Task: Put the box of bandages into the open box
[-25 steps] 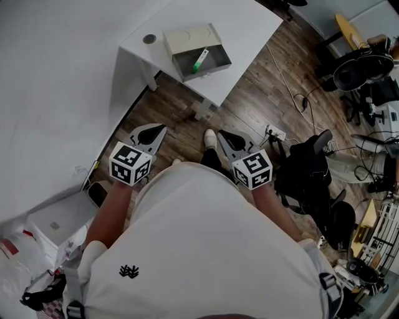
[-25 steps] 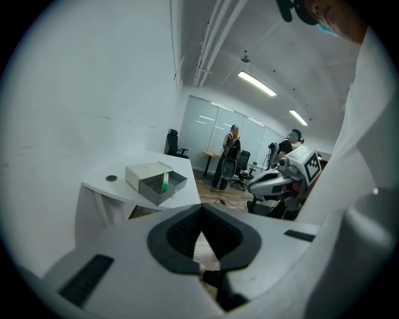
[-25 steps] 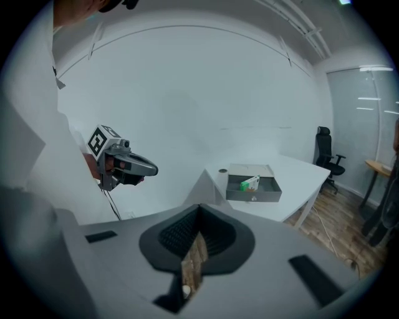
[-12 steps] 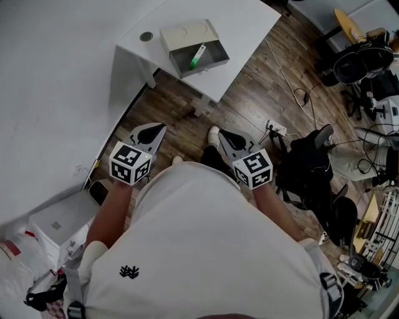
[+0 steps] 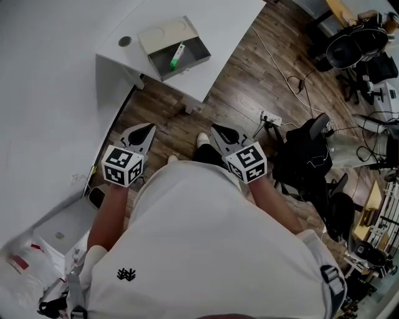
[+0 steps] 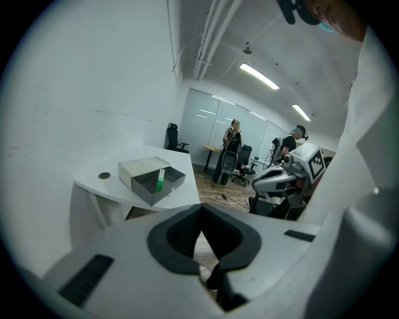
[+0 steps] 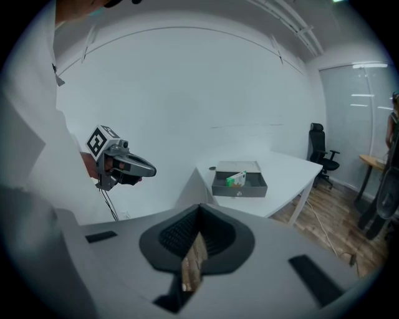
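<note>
as box [image 5: 196, 50] gapes, bandage pkg [image 5: 177, 56] inside

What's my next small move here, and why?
Probably just hold both grippers back: the box of bandages already sits tilted inside the open box on the table, and the left gripper and right gripper are shut, empty and short of the table.

Two tools [image 5: 147, 128] [image 5: 219, 130], one open box [image 5: 161, 32], one table [image 5: 225, 19]

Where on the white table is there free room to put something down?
The tabletop right of the open box is bare, up to its edge. Left, the cable hole narrows it. The box itself holds the bandage box.
</note>
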